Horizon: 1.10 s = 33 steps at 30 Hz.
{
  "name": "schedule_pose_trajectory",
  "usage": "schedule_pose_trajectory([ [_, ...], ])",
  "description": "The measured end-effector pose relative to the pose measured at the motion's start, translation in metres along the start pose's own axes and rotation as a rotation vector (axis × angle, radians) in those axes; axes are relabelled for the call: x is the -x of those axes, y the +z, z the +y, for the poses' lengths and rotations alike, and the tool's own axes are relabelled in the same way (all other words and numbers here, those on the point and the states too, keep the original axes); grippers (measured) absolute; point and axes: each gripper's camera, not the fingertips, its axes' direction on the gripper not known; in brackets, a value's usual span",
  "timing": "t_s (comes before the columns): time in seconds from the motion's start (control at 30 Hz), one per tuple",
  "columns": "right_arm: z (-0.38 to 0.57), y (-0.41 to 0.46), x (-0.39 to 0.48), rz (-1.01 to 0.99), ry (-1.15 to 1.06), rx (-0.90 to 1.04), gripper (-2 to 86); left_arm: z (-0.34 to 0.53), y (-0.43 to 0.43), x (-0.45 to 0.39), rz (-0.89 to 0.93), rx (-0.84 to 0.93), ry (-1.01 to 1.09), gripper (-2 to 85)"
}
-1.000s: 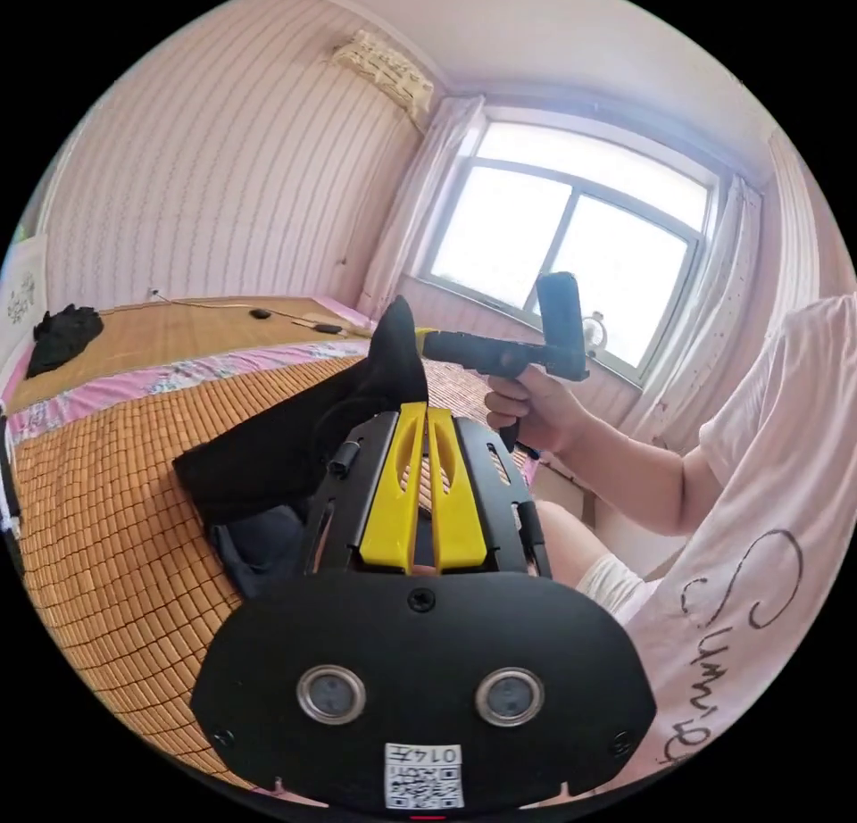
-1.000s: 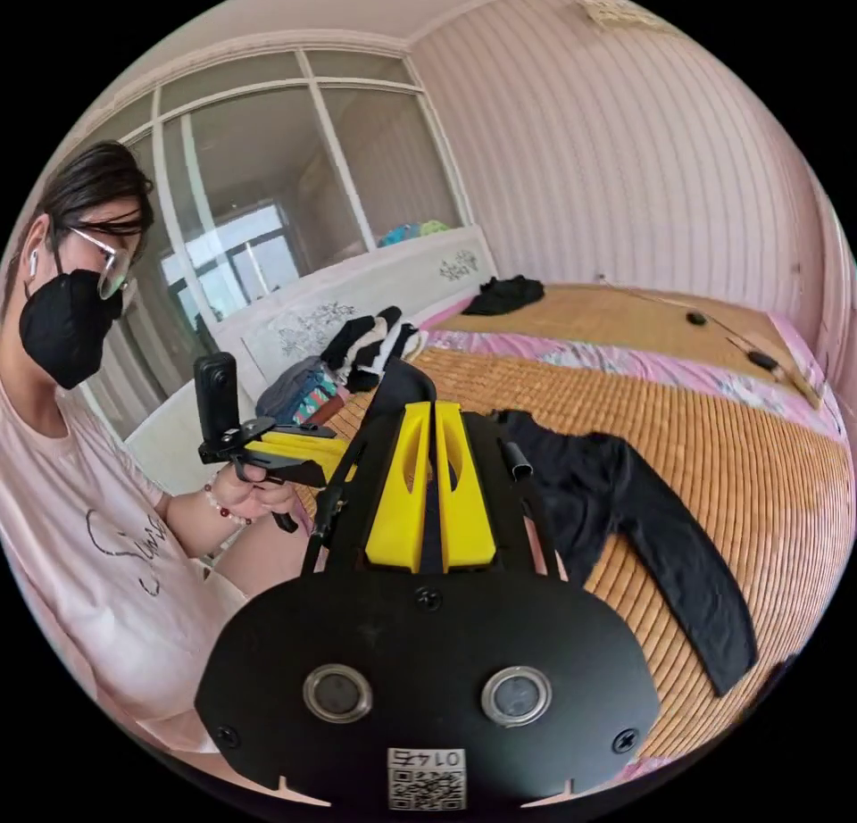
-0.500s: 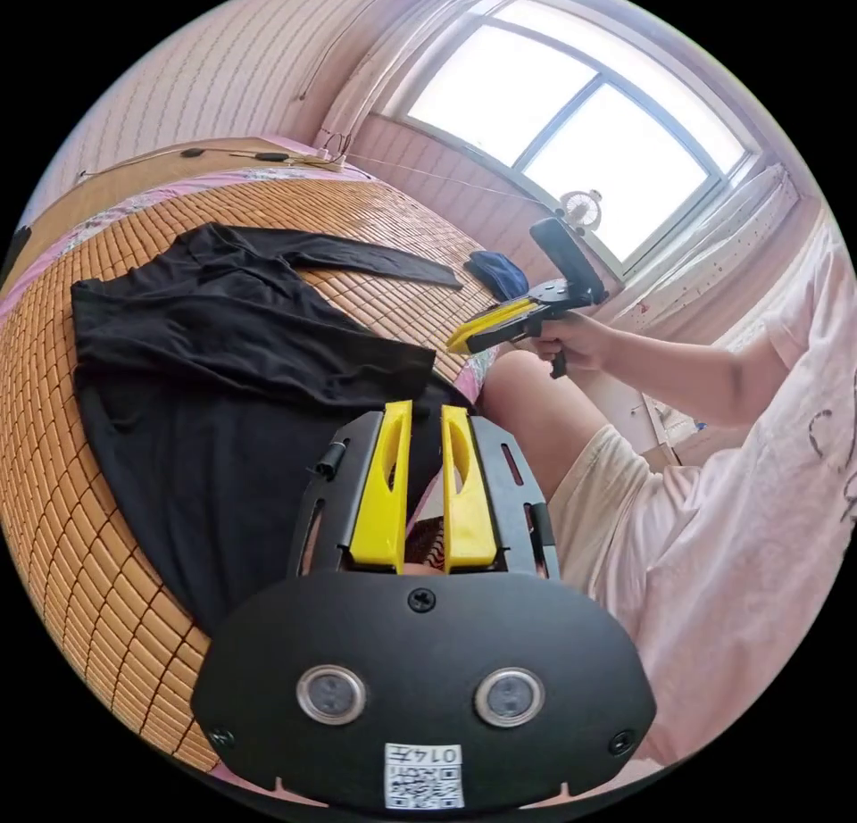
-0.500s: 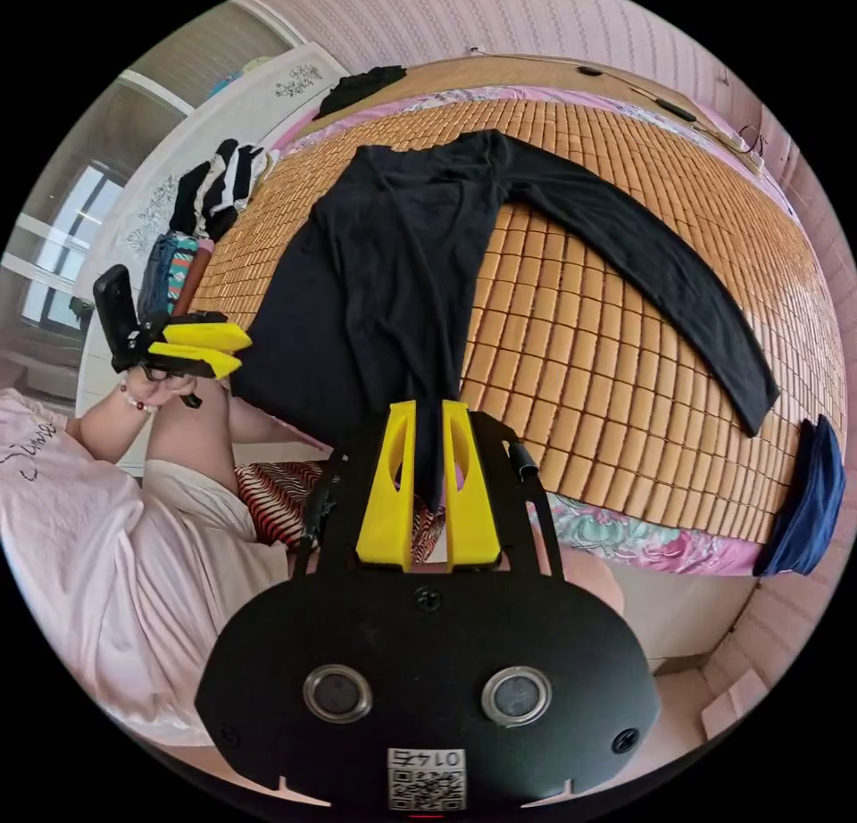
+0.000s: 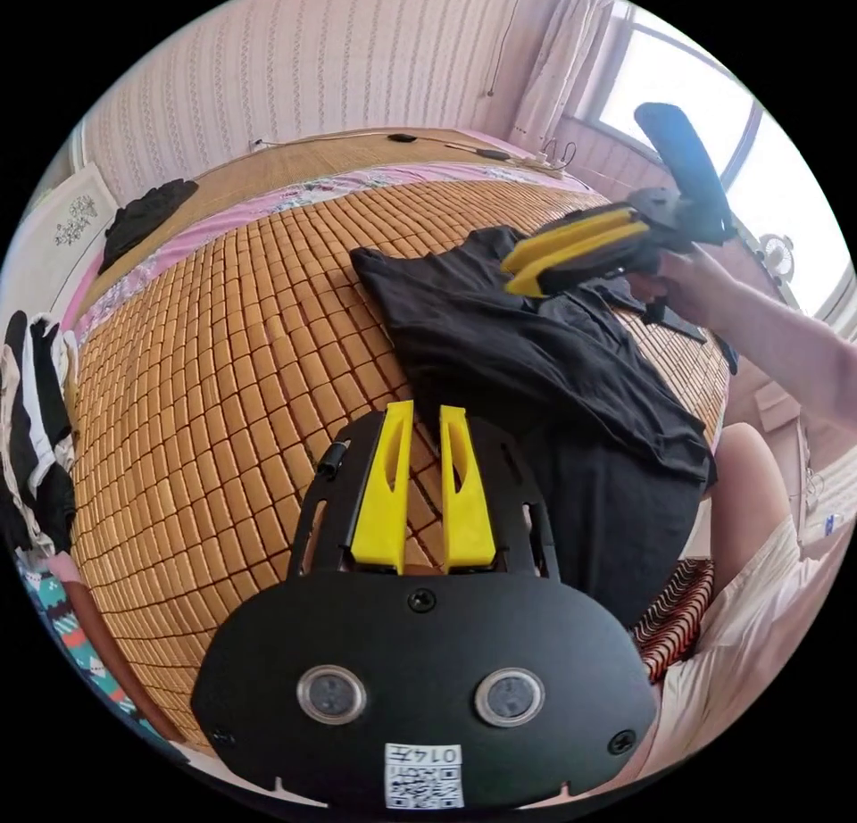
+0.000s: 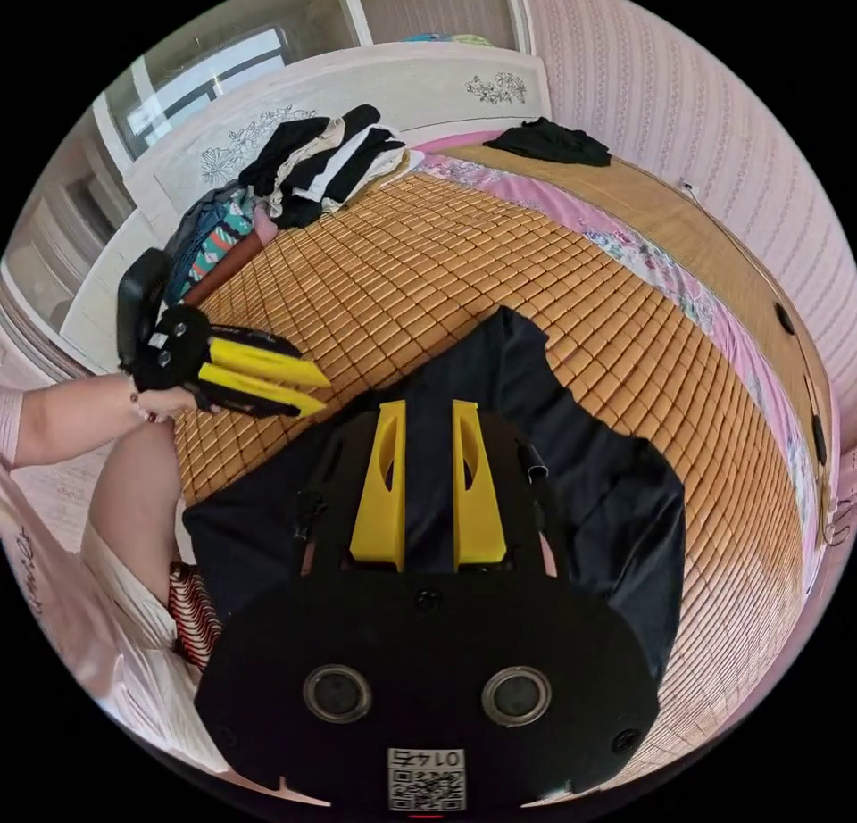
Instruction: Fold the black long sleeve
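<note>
A bedroom with pale pink striped walls (image 5: 295, 64), a bright window (image 5: 777, 189) with light curtains on one side and a white headboard (image 6: 357, 82) with flower drawings on another. A wide bed (image 5: 196, 341) takes up most of the room, covered by a woven bamboo mat over a pink flowered sheet (image 6: 643, 252). The black long sleeve (image 5: 536, 368) lies crumpled on the mat near the bed's edge, beside the seated person's leg (image 6: 134, 502). A heap of black and white clothes (image 6: 321, 162) rests by the headboard, and a small dark garment (image 6: 544, 140) lies farther off. The left hand-held gripper (image 5: 427, 412) hovers over bare mat just beside the shirt, jaws slightly apart and empty. The right hand-held gripper (image 6: 427, 408) hovers over the shirt, jaws parted, gripping nothing.
</note>
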Motion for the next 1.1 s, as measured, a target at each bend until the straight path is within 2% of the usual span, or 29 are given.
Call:
schedule_pose_trajectory([
  [0.1,-0.046,0.034,-0.015,0.029,0.026,0.074,10.4,-0.015,0.017,0.001,0.014,0.047,-0.003,6.2],
  [0.17,-0.069,0.055,-0.026,0.018,0.056,0.151,7.3,-0.021,0.024,0.0,-0.006,0.061,0.016,5.7],
  [0.27,-0.089,0.06,-0.038,-0.057,0.058,0.16,1.5,-0.026,0.032,0.005,-0.005,0.07,0.001,2.5],
  [0.43,-0.112,0.062,-0.042,-0.019,-0.021,0.176,0.2,-0.021,0.029,0.026,0.05,0.031,-0.073,-0.8],
  [0.6,-0.103,0.056,-0.041,-0.078,0.032,0.1,1.8,-0.019,0.035,0.041,0.105,0.028,-0.123,-1.0],
  [0.67,-0.101,0.061,-0.046,-0.177,0.083,0.161,9.1,-0.019,0.037,0.044,0.115,0.022,-0.133,-1.0],
  [0.73,-0.101,0.058,-0.046,-0.182,0.082,0.149,9.6,-0.019,0.038,0.047,0.12,0.016,-0.144,-1.0],
  [0.83,-0.108,0.068,-0.035,-0.055,0.03,0.252,6.2,-0.02,0.039,0.047,0.114,0.016,-0.147,-1.0],
  [0.93,-0.118,0.085,-0.029,-0.069,-0.032,0.376,2.5,-0.021,0.039,0.048,0.113,0.021,-0.141,-1.0],
  [1.1,-0.135,0.078,-0.033,-0.108,-0.015,0.347,0.4,-0.018,0.038,0.049,0.102,0.016,-0.118,-1.0],
])
